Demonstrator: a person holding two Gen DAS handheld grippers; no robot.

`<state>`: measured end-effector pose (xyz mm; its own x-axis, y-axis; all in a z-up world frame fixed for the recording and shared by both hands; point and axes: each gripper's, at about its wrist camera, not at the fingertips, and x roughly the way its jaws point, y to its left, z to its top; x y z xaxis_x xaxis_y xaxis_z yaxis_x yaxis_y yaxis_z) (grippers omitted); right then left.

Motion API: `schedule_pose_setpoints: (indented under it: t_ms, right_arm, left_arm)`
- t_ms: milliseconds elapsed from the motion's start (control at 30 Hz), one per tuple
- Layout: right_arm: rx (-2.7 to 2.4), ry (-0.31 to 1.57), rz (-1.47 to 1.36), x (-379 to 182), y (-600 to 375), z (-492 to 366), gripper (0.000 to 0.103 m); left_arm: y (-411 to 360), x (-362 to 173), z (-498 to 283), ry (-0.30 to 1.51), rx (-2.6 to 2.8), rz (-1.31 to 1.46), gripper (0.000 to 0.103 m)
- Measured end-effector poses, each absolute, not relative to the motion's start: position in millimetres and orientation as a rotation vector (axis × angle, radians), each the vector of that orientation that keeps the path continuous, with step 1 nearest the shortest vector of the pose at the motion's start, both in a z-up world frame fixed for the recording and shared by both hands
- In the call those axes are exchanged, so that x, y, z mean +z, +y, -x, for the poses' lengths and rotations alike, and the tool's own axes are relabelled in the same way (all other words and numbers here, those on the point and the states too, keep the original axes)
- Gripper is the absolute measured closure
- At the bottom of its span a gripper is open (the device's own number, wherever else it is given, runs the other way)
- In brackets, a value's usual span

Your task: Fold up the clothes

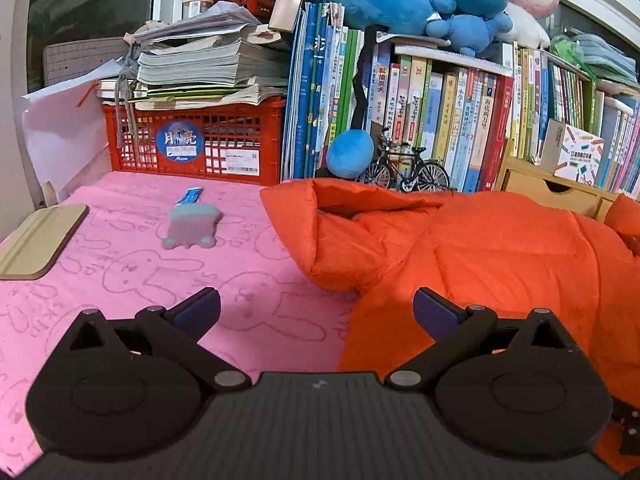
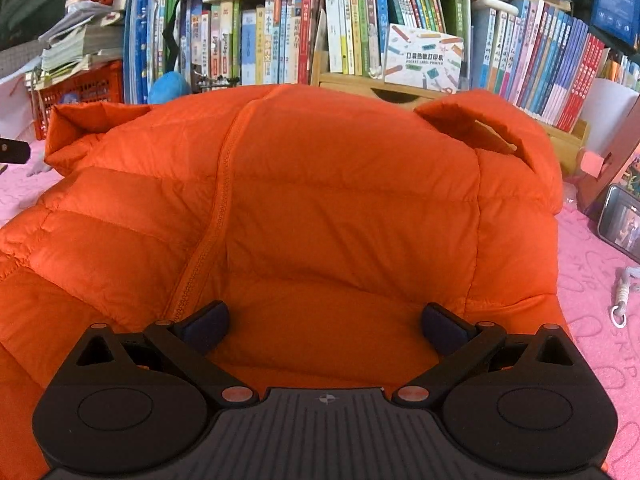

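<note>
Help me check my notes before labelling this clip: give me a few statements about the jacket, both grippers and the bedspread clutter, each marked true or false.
1. The orange puffer jacket lies on a pink bedspread. True.
2. The left gripper is clamped on a sleeve. False: its jaws stand apart, holding nothing.
3. The right gripper is open over the jacket. True.
4. The jacket's zipper is undone. False: it looks closed along the visible length.
5. A phone stands to the jacket's right. True.
</note>
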<state>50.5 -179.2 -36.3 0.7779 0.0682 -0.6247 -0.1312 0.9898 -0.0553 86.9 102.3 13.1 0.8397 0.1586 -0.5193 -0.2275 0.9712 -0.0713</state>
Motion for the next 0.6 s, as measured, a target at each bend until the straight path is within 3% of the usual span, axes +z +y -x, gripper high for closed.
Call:
schedule_pose_setpoints:
  t_ms: [200, 600]
  right_arm:
    - [0.111, 0.673, 0.087, -38, -182, -48, 0.0]
    - [0.112, 0.678, 0.073, -37, -182, -49, 0.0]
  left_arm:
    - [134, 27, -104, 0.469, 0.214, 0.294, 0.0]
    - [144, 14, -128, 0.468, 0.183, 0.322, 0.0]
